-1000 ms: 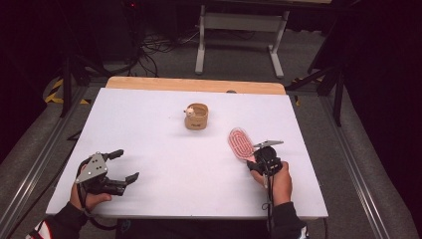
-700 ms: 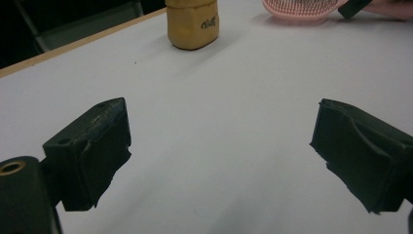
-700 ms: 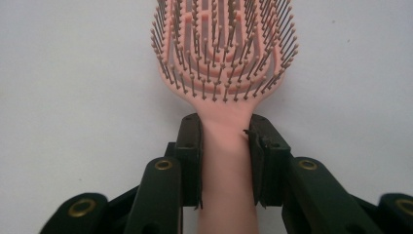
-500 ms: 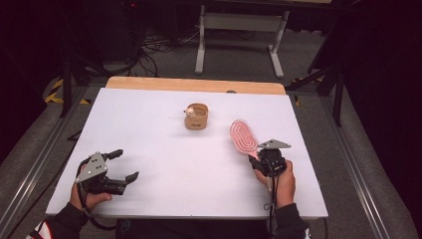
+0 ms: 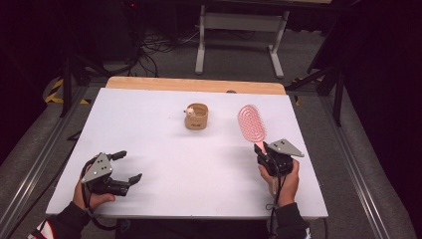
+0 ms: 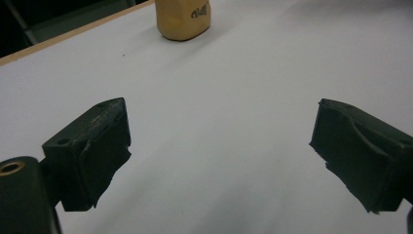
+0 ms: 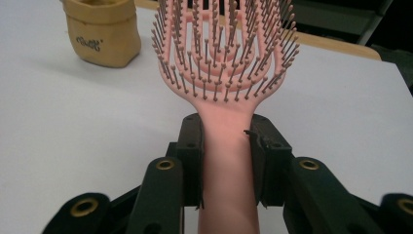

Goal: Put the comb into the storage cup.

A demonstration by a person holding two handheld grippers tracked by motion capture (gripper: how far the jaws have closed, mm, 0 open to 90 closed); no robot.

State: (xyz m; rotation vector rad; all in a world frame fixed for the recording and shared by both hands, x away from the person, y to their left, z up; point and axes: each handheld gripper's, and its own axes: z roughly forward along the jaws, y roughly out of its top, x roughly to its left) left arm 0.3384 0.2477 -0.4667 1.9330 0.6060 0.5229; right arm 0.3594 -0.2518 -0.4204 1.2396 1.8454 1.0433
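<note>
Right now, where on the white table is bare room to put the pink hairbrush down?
The white table is bare between the open left gripper and the right gripper holding the pink plastic hairbrush. The far-left corner is free too. Only the small tan fabric pouch occupies the far middle.

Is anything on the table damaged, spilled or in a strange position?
Nothing spilled or askew. One small oddity: the black pads on the left gripper's fingers have ragged, torn-looking edges. The brush sits straight in the right gripper, and the tan pouch stands upright.
</note>
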